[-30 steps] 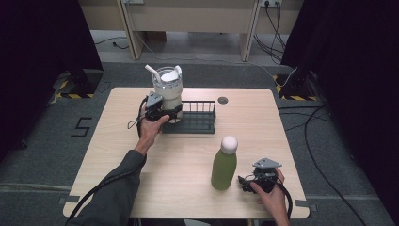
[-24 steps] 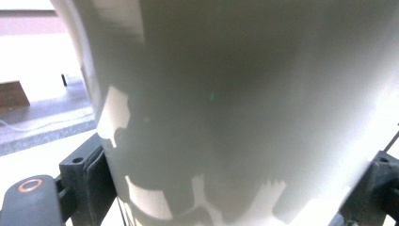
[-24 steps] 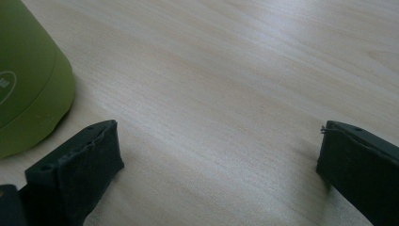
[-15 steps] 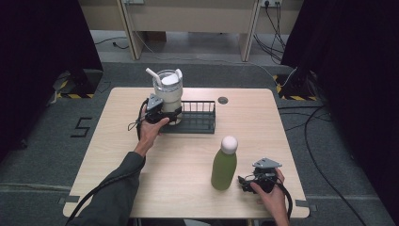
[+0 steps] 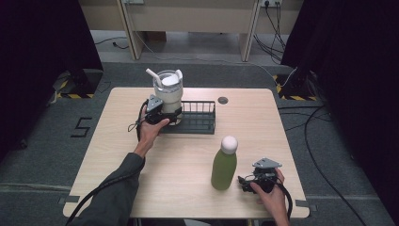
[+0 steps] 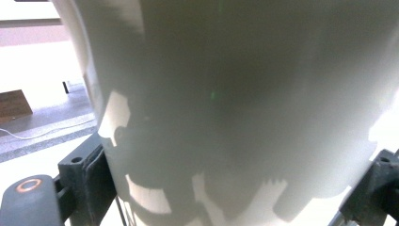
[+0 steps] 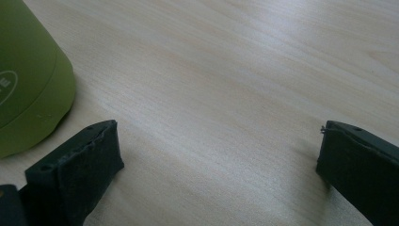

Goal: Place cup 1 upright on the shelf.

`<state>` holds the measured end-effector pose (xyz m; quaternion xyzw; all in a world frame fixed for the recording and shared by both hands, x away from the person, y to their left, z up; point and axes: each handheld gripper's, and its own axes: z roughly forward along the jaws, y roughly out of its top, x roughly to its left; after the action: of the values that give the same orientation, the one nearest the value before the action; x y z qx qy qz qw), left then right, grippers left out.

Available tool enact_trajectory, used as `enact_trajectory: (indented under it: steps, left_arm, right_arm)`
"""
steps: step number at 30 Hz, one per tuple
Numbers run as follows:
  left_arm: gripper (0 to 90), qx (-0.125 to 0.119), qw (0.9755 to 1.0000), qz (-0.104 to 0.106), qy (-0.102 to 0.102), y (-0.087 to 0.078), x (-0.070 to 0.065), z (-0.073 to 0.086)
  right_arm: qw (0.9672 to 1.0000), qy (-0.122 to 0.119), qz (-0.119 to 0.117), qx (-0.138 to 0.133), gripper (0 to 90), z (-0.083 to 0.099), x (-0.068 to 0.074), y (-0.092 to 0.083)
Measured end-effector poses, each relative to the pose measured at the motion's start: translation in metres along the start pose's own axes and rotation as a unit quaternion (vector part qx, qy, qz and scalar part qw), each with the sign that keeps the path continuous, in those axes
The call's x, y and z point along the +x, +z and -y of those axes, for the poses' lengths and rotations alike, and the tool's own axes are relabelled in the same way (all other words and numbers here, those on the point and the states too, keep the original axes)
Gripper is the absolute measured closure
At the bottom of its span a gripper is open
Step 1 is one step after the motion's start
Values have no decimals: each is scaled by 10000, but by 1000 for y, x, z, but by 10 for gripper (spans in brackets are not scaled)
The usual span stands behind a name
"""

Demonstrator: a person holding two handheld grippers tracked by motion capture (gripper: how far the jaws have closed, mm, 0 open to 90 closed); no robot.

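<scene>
Tumbler (image 5: 168,96) base hidden by left tool (image 5: 162,116), rack (image 5: 200,117)

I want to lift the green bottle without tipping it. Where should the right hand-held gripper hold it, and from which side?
Probably the straight body of the green bottle, below the white cap. It stands upright and the right hand-held gripper rests open just to its right, so coming in level from that side should suit; the rounded cap would likely slip.
</scene>
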<state>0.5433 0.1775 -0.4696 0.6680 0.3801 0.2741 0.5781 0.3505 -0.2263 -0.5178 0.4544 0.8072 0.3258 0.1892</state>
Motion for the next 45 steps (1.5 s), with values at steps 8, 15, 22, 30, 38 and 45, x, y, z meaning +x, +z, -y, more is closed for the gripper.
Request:
enact_trajectory:
  steps: [8,15,22,30,38,45]
  left_arm:
    - [96,-82,10000,21,8,-1,0,2]
    - [85,-110,9997,8,220,-7,2,-1]
    - [92,-1,9999,-11,169,-13,1,-5]
    - [92,-8,9998,41,170,-17,2,-4]
    - [92,73,9997,7,225,-18,1,-7]
    - [91,31,9999,-48,116,-20,0,-5]
  right_arm:
    - [10000,0,-1,0,4,0,0,0]
    - [10000,-4,-5,0,4,0,0,0]
    - [10000,-19,-11,1,5,0,0,0]
    - [10000,-18,-11,1,5,0,0,0]
    - [10000,-19,-13,-2,5,0,0,0]
    - [10000,-14,-12,-1,5,0,0,0]
